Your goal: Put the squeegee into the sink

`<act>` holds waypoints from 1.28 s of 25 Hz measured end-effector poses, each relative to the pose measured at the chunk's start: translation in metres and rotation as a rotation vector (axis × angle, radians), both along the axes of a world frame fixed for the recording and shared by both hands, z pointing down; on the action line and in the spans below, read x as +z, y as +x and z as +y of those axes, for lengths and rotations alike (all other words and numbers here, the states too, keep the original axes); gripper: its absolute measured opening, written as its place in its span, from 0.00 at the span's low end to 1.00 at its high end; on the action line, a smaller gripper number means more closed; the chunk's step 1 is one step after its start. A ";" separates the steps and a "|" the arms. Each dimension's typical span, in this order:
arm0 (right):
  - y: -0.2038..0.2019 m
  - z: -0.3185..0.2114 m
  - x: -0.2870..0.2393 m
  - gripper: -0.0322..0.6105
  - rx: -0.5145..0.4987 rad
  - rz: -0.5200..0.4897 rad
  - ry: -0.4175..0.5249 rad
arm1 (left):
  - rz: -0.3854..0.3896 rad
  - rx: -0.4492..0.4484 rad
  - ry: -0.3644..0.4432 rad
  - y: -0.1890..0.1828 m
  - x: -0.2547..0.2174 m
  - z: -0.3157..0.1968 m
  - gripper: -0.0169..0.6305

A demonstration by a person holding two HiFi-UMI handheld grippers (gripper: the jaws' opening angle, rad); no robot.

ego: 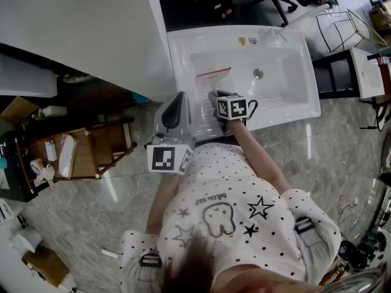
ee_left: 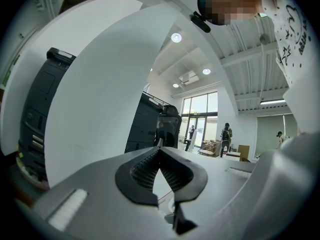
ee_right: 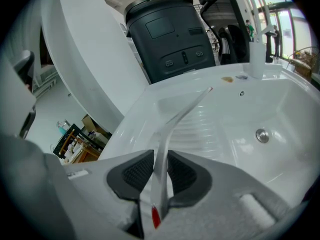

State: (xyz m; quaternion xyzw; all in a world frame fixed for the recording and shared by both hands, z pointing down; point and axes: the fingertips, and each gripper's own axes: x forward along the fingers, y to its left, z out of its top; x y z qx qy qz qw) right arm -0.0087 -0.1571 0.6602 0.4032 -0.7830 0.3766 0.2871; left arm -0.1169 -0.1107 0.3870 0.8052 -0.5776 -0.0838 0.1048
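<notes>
I find the right claw (ee_right: 160, 160) standing slightly apart around the clear plastic squeegee (ee_right: 187, 108), whose long axis runs straight ahead into the white ceramic sink (ee_right: 280, 109).

in the head view the marker cube (ego: 232, 108) covered the right claw (ee_right: 160, 171) tips, hiding the squeegee (ego: 213, 78) handle end. two stickers (ego: 247, 40) on the sink (ego: 177, 47) rim, possibly labels, were too small to read. the right gripper view's edge cut off the sink's right side.
</notes>
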 end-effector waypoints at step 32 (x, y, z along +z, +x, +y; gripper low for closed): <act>0.013 -0.002 0.008 0.22 0.043 -0.013 -0.028 | -0.003 0.021 0.004 0.008 -0.001 -0.005 0.02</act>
